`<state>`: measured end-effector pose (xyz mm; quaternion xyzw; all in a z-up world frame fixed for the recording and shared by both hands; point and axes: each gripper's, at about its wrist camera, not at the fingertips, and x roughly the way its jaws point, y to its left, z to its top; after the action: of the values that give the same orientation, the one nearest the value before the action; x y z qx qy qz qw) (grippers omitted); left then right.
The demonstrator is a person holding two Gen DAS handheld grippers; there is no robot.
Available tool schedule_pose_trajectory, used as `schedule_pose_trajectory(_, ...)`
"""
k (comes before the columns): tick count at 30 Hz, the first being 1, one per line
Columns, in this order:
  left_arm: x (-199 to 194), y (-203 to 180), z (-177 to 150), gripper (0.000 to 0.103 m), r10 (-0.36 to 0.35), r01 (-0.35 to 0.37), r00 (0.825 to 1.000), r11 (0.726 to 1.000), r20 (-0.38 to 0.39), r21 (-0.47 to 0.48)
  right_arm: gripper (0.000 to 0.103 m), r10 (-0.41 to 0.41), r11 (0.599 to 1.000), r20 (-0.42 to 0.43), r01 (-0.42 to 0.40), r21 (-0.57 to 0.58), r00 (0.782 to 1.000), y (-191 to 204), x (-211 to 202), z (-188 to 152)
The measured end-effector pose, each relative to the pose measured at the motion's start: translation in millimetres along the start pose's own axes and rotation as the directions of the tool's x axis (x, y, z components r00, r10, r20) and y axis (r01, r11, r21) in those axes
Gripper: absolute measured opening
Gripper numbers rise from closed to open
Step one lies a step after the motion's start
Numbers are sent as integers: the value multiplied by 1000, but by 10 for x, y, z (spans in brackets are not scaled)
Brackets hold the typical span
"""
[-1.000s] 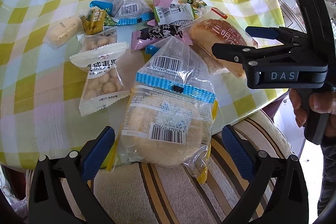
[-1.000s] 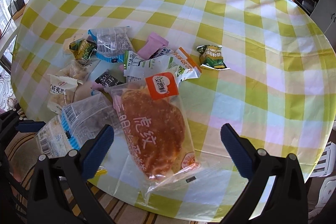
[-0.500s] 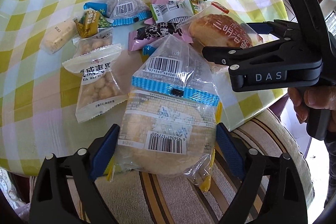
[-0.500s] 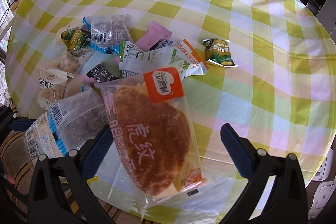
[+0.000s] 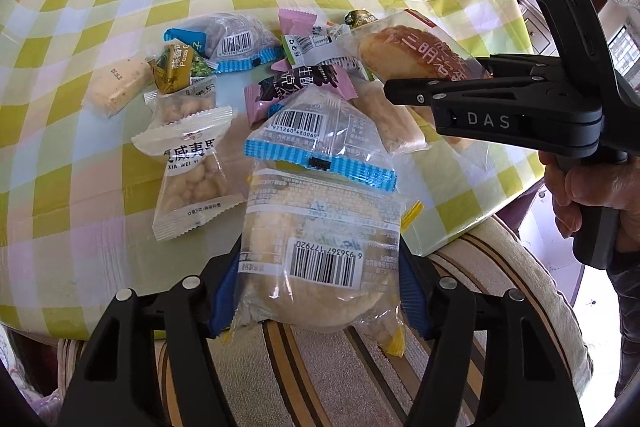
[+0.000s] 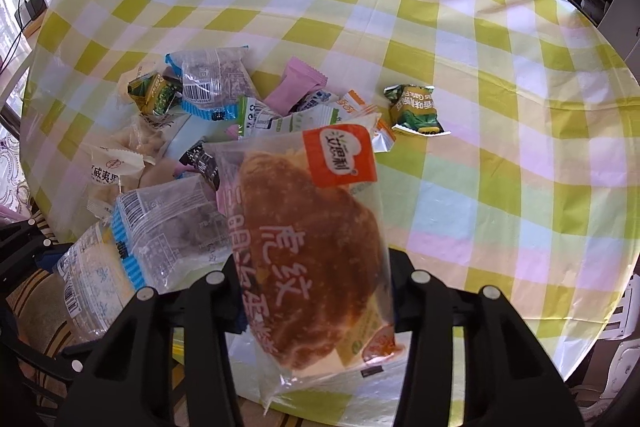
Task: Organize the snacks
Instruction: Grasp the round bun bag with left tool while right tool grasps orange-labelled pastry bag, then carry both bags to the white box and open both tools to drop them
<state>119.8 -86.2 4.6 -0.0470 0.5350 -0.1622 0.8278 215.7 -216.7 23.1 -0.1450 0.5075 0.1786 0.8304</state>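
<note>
My left gripper [image 5: 318,301] just closed onto the pale bun pack [image 5: 320,259], bottom centre. My right gripper [image 6: 314,301] just closed onto the brown bread bag [image 6: 316,251], lower centre. Remaining snack packets [image 6: 216,95] piled mid-left on the checked table [image 6: 480,67].

The right gripper [image 6: 314,291], whose jaws have just been closing, pinches the brown bread packet [image 6: 312,251] over the checked tablecloth [image 6: 460,47], beside scattered snack packets [image 6: 212,83].
</note>
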Motion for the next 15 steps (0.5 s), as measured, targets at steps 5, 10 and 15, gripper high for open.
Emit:
schedule_pose_trajectory(5, -190, 82, -14, 64, -22, 23, 999, 999, 46, -31, 47, 7, 999, 60, -9, 31, 998, -61, -268, 100)
schedule_pose_trajectory(10, -405, 190, -17, 63, -41, 48, 994, 996, 101, -71, 47, 26, 997, 118, -35, 75, 993, -131, -527, 173)
schedule_pose_trajectory(15, -663, 307, 29, 63, -47, 65, 985, 992, 167, -104, 47, 25, 993, 161, -43, 109, 987, -203, -736, 198)
